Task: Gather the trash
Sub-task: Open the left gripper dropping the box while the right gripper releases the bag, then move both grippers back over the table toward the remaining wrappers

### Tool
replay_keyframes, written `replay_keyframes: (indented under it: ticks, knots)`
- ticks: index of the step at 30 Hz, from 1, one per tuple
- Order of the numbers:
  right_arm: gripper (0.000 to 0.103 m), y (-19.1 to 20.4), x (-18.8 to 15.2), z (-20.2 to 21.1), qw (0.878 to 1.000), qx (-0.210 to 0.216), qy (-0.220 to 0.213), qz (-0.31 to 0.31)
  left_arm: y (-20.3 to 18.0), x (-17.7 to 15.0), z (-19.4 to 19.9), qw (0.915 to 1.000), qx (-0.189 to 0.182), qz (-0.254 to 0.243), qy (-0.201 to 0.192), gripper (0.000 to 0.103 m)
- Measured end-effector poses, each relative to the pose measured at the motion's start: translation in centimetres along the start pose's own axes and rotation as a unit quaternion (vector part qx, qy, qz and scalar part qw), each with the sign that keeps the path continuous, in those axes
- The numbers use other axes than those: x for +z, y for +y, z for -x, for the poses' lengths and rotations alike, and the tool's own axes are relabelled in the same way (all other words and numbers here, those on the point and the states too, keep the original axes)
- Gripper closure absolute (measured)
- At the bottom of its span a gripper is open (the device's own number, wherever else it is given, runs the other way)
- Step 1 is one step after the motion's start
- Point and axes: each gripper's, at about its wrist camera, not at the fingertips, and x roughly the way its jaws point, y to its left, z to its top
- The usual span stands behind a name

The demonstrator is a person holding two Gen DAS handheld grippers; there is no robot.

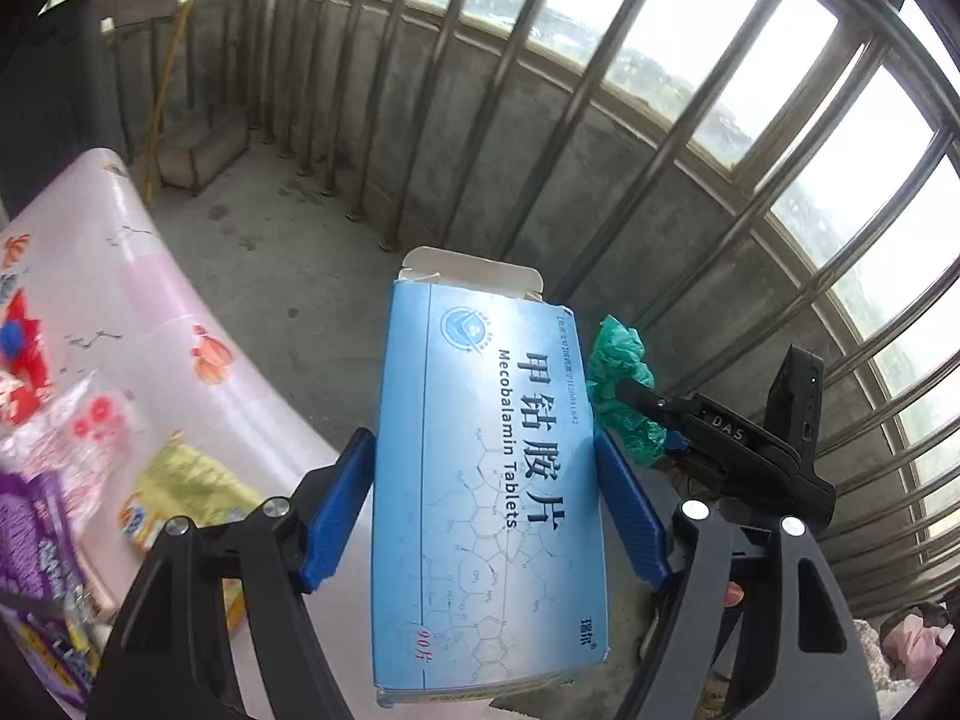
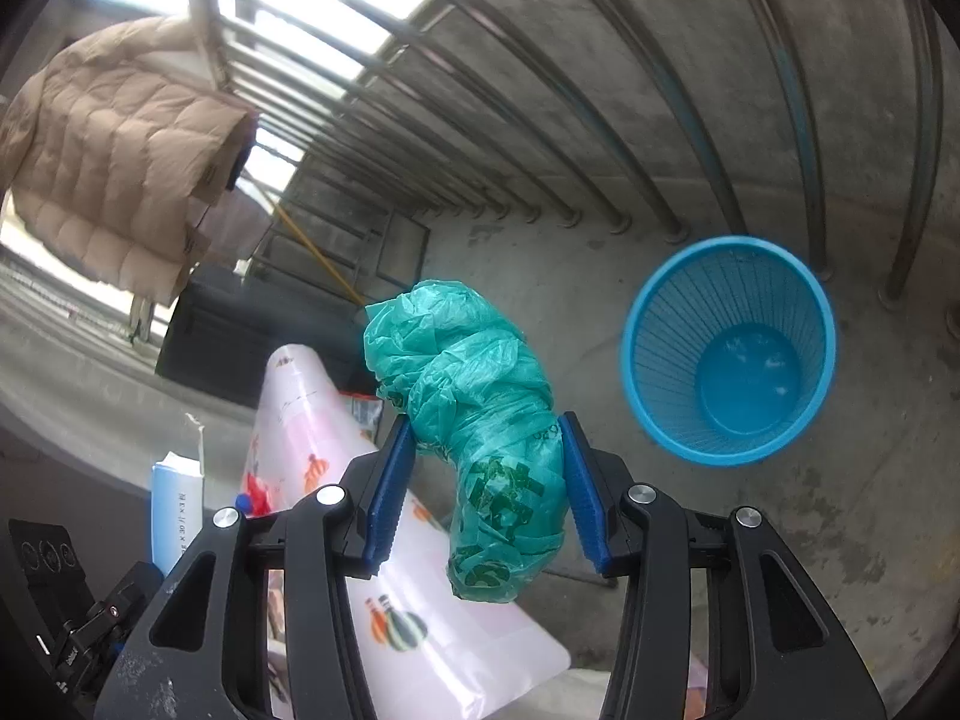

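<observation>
In the left wrist view, a blue medicine box [image 1: 489,480] is clamped between the blue pads of the left tongs [image 1: 486,504]. The box fills the middle of the frame and stands almost upright. "Mecobalamin Tablets" is printed on it, and its white top flap is open. To the left, a tabletop [image 1: 144,300] with a pink cover printed with orange fruit is seen. Wrappers are spread on it at the lower left of the frame: a yellow packet [image 1: 186,489], a clear bag with pink flowers [image 1: 78,426] and a purple packet [image 1: 30,546]. To the right of the box, part of a crumpled green plastic bag [image 1: 621,384] is seen, with the black body of the other tool just beside it.

In the right wrist view, the green plastic bag [image 2: 480,438] is squeezed between the pads of the right tongs [image 2: 486,486]. It is bunched up, with dark green print on it, and it is held in the middle of the frame, above the floor. A blue bin [image 2: 729,348] with slotted walls is seen at the right of the frame, standing on the grey concrete floor [image 2: 840,540] near metal bars [image 2: 654,150]. The bin is well apart from the bag. A tan puffy coat [image 2: 114,156] is hung at the upper left. The blue box [image 2: 174,510] is seen again at the lower left, next to the pink tabletop.
</observation>
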Motion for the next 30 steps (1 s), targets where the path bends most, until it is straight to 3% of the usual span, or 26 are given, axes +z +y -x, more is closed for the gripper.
replay_keyframes:
  ticks: [2,4,9,12,20,26,30]
  knots:
    - [0.057,-2.6,1.2,-1.3,0.999,-0.016,0.001,-0.032,-1.4,1.9,-5.8,0.9989,-0.005,-0.009,0.047,0.031]
    - [0.055,-4.7,2.4,-2.3,0.998,-0.037,-0.007,-0.059,-2.6,3.4,-10.5,0.9975,0.004,-0.012,0.069,0.031]
    - [0.035,-10.2,4.9,-4.8,0.99,-0.101,-0.021,-0.097,-4.6,6.5,-18.5,0.9967,0.001,0.004,0.081,0.02]
    - [0.035,-12.6,5.2,-5.6,0.986,-0.11,-0.013,-0.122,-4.4,7.2,-19.6,0.9979,0.003,0.021,0.061,0.017]
    - [0.035,-11.0,4.1,-4.8,0.99,-0.108,-0.038,-0.078,-3.0,5.9,-15.3,0.9999,-0.003,-0.011,0.013,0.016]
    - [0.033,-6.8,3.3,-2.9,0.991,-0.113,-0.073,-0.001,-2.4,3.0,-8.7,0.9988,-0.017,-0.017,-0.043,0.016]
    - [0.023,-2.1,2.2,-0.8,0.981,-0.132,-0.116,0.081,-1.2,0.3,-2.8,0.9961,-0.031,-0.024,-0.079,0.016]
